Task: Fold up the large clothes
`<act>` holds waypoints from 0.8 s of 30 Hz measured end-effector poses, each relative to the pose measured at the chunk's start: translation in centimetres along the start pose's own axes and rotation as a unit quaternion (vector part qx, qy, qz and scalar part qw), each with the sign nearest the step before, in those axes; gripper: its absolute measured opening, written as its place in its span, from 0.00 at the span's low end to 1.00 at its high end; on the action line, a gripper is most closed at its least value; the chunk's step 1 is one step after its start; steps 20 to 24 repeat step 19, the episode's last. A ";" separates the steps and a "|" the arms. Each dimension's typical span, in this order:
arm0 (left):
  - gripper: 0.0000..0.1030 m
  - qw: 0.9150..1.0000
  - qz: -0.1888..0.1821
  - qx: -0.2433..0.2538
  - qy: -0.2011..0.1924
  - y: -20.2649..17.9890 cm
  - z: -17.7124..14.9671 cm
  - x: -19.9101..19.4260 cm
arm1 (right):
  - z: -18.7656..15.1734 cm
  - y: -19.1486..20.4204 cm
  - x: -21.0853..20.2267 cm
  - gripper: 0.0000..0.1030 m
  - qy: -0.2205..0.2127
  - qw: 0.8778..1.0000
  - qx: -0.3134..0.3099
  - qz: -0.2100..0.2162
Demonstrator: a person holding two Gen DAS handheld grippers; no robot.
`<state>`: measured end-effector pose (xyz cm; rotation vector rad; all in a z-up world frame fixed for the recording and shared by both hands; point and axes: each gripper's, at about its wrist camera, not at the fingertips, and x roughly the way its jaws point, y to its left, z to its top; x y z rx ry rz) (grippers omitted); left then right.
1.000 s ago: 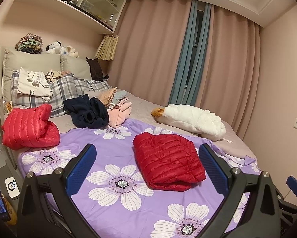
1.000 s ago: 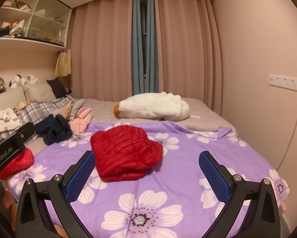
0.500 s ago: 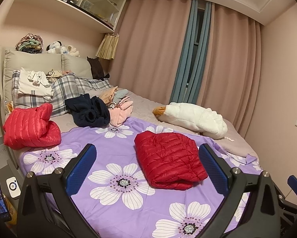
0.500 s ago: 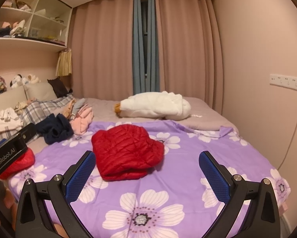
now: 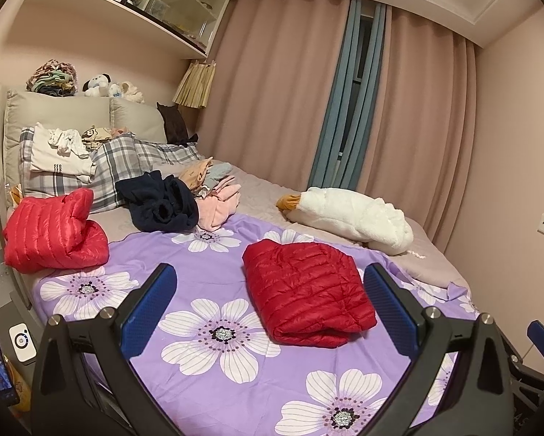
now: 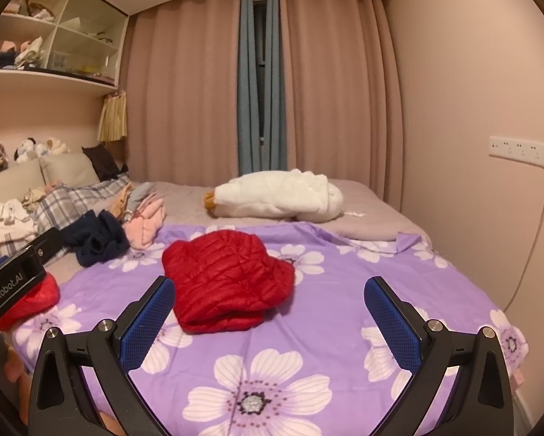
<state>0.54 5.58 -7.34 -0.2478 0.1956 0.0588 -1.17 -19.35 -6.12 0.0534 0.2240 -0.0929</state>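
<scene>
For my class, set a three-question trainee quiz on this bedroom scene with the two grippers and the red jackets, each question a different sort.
1. True or false: the left gripper is shut on the folded red jacket.
2. What lies nearest the dark navy garment? A) white goose plush B) pink clothes pile C) wall socket strip
3. Fill in: the folded red jacket lies on the ____ floral sheet.

Key: 1 false, both the left gripper and the right gripper are open and hold nothing; 2 B; 3 purple.
</scene>
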 end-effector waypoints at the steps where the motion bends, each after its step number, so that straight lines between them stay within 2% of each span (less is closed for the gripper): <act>1: 1.00 1.000 -0.002 0.000 -0.001 0.1 0.0 -0.1 | 0.0 0.0 0.0 1.00 0.000 1.000 -0.001 0.001; 24: 1.00 1.000 -0.002 0.000 0.000 0.2 0.2 -0.1 | 0.0 -0.1 0.3 1.00 0.001 1.000 -0.007 -0.009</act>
